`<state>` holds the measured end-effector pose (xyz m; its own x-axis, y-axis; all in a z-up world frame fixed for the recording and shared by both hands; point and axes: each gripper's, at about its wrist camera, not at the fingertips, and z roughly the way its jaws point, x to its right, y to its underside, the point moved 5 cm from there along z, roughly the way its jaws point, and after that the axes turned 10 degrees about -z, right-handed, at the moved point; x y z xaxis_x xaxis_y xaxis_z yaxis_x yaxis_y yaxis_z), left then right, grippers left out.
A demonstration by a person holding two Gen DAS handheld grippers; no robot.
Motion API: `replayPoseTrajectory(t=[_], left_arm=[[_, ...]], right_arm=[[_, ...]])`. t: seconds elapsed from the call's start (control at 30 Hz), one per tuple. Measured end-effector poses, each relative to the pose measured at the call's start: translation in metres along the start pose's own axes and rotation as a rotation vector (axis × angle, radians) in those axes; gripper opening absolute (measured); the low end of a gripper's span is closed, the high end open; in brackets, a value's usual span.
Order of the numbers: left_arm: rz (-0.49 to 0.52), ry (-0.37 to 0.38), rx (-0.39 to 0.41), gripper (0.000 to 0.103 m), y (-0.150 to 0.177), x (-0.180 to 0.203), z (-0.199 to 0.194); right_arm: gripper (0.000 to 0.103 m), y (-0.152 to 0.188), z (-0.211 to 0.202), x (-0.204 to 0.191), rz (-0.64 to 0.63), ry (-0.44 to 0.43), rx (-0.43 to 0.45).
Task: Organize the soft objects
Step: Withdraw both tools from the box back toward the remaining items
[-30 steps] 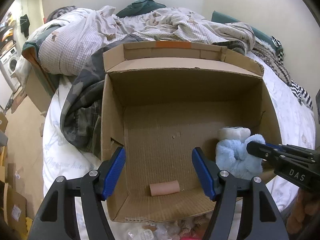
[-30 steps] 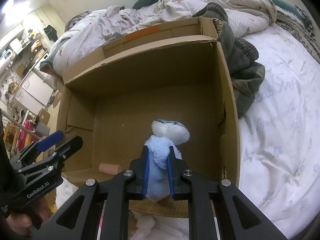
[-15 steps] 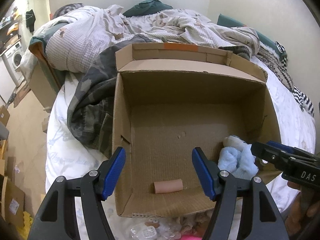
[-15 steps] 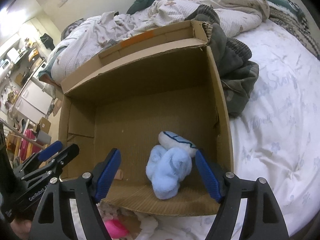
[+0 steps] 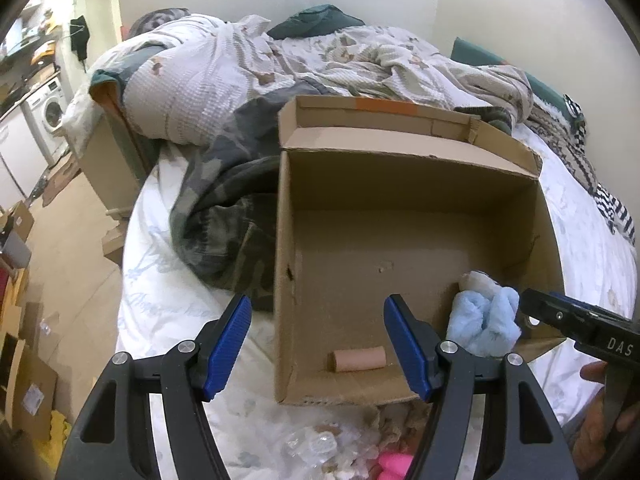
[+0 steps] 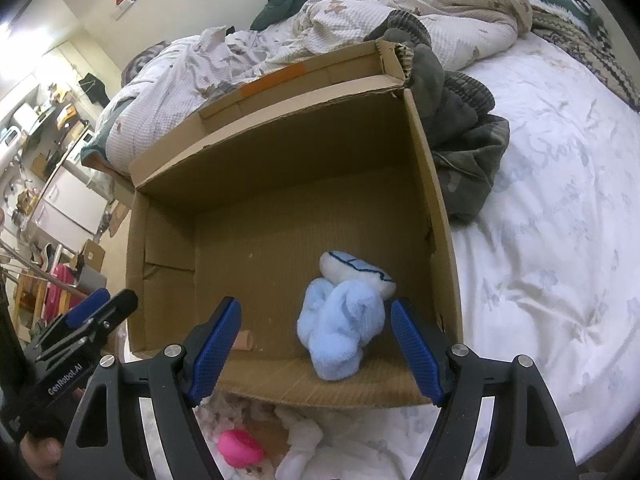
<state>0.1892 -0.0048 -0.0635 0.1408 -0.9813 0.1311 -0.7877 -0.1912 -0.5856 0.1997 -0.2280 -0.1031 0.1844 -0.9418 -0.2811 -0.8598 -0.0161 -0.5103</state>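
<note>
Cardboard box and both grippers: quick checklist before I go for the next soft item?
1. Fluffy light-blue plush toy lying inside the brown cardboard box: ok.
2. Right gripper open, off the toy: ok.
3. Left gripper open, empty: ok.
4. Bare box floor left: ok; only a small pink roll near the front.
5. Next items by the front wall, bright pink object: in view, kind cannot tell.

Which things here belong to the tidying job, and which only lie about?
Job:
- open brown cardboard box
- fluffy light-blue plush toy
- small pink soft item

Lying about:
- crumpled patterned white quilt
- dark camouflage garment
- white washing machine
</note>
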Motion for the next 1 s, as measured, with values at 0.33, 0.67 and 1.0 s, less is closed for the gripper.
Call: replayPoseTrajectory(t=[0.33, 0.67, 1.0], left_arm=[[-0.05, -0.019, -0.014, 0.066, 0.02, -0.017, -0.023], [-0.066, -0.048, -0.014, 0.066, 0.039, -0.029, -0.04], [-0.077, -0.074, -0.037, 0.066, 0.053, -0.04, -0.042]], right_arm=[[0.082, 0.015, -0.02, -0.014, -0.054, -0.017, -0.003], [0.082, 0.032, -0.036, -0.016, -0.063, 0.008, 0.004], [0.082, 0.05, -0.049, -0.013, -0.025, -0.014, 0.01]])
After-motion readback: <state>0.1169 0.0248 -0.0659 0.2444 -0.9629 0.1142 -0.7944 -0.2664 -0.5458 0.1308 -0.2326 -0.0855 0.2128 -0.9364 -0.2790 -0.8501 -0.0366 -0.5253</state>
